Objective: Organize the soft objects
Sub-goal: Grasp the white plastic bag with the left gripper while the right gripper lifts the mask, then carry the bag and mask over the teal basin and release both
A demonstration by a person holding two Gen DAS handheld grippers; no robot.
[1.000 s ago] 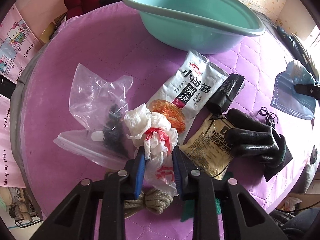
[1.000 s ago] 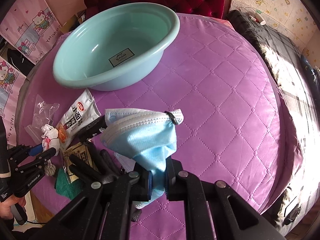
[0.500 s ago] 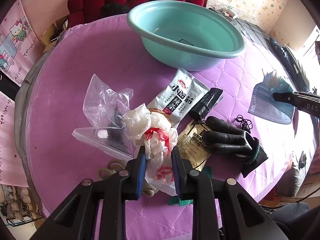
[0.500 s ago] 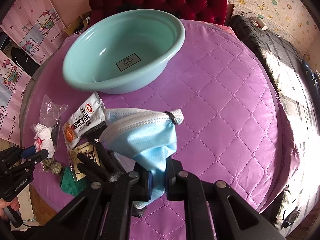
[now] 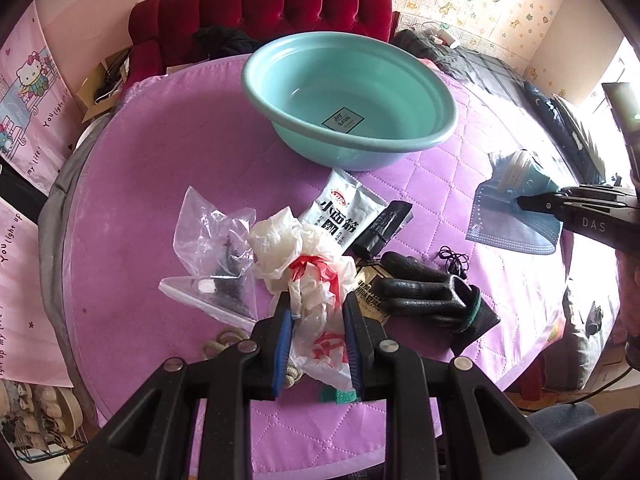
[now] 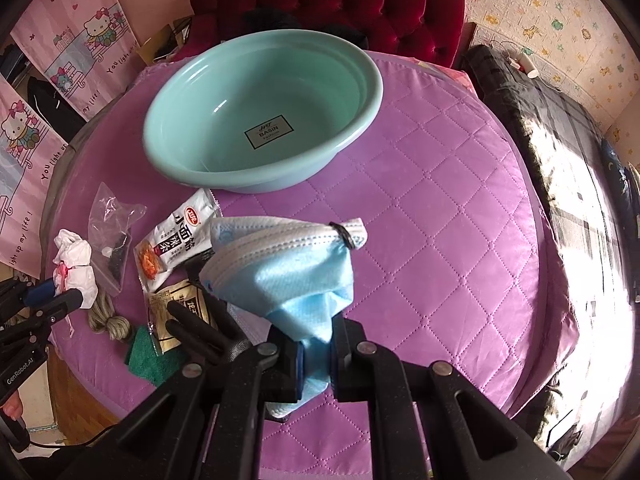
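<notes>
My left gripper (image 5: 316,304) is shut on a crumpled white plastic bag with red print (image 5: 308,264), held above the purple quilted table (image 5: 168,152). It also shows in the right wrist view (image 6: 76,260). My right gripper (image 6: 314,336) is shut on a blue face mask (image 6: 288,264), held above the table; the mask also shows in the left wrist view (image 5: 516,216). An empty teal basin (image 5: 348,100) stands at the back of the table, also in the right wrist view (image 6: 260,116).
On the table lie a clear zip bag (image 5: 216,256), a white snack packet (image 5: 344,212), a small black packet (image 5: 384,224), a brown packet (image 6: 180,312), a black glove (image 5: 428,292), a rope coil (image 6: 108,320) and a green cloth (image 6: 148,356). A red sofa (image 5: 260,8) stands behind.
Both grippers have risen and pulled back from the table with their loads. The white bag now hangs off the surface, and the basin's inside shows more fully.
</notes>
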